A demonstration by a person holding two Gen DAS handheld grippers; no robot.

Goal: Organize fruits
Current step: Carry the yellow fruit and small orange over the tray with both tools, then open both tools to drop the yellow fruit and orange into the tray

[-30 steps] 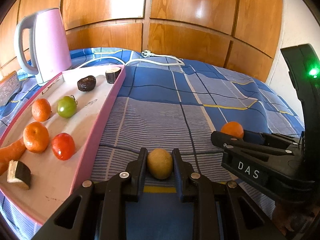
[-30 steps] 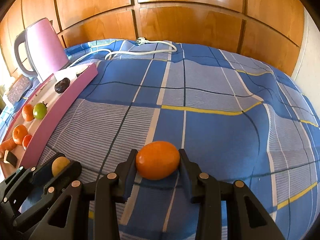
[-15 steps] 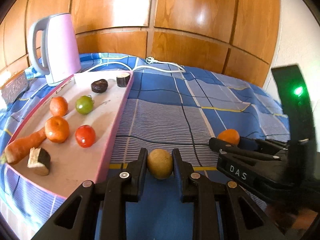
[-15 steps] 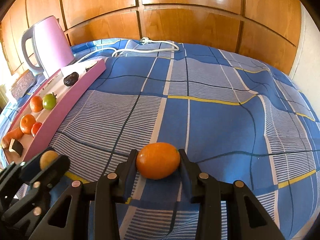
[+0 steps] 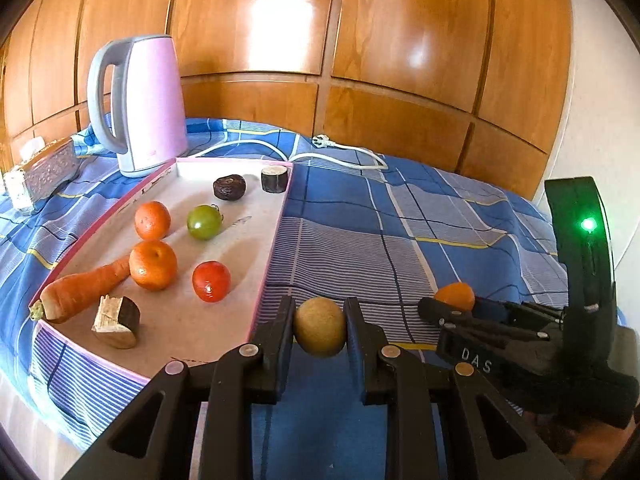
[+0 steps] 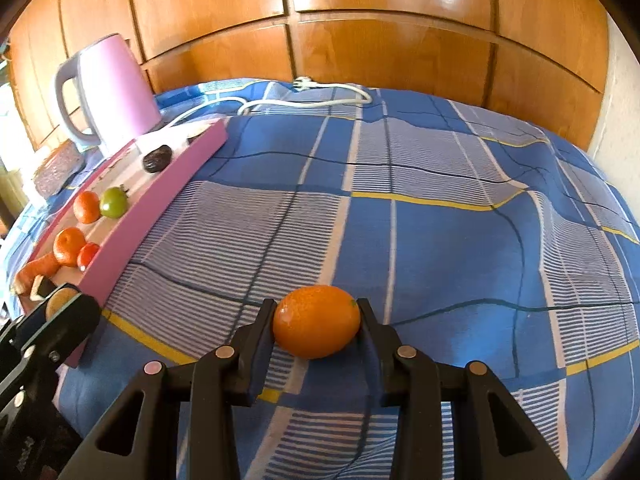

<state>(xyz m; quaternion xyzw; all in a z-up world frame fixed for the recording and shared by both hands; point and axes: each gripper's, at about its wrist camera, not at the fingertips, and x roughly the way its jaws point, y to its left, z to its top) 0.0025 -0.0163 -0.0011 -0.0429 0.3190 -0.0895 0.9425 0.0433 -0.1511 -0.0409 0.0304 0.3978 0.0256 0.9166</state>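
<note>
While my left hand-held gripper pinches the brown fruit, it has lifted toward the tray. Right hand-held gripper stays clamped on the orange. Both go in next.

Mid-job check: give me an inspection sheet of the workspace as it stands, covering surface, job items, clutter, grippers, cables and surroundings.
Surface: blue checked cloth, wrinkled, bare at centre and right.
Job's things: pink-rimmed tray at left holds two oranges, green tomato, red tomato, carrot, dark wrinkled fruit and two dark-skinned cut pieces.
Clutter: pink kettle behind the tray; patterned box far left.
Grippers: left gripper shut on yellow-brown fruit; right gripper shut on orange oval fruit.
Cables: white cord with plug lies loose on the cloth by the tray's far end.
Surroundings: wooden panelled wall.
</note>
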